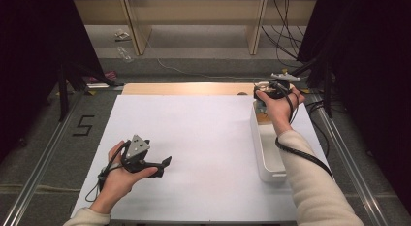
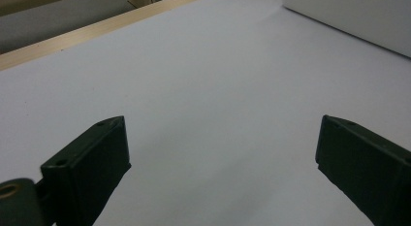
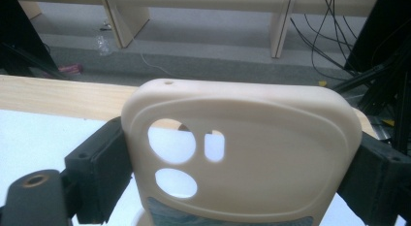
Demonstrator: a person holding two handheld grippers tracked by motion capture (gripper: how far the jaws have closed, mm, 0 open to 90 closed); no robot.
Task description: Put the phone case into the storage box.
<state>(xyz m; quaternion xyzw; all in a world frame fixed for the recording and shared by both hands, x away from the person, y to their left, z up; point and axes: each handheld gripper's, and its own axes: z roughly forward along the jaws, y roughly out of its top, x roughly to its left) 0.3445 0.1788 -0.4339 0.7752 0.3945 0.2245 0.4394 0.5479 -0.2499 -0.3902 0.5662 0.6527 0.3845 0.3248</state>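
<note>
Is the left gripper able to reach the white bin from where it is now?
Probably yes. The left gripper is open and holds nothing, and bare white table lies between it and the white bin. The right gripper, with the phone case, is over the far end.

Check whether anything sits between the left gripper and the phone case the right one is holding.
Nothing visible does. The left gripper rests open on the bare white table. The right gripper clamps the cream phone case above the far end of the white bin.
</note>
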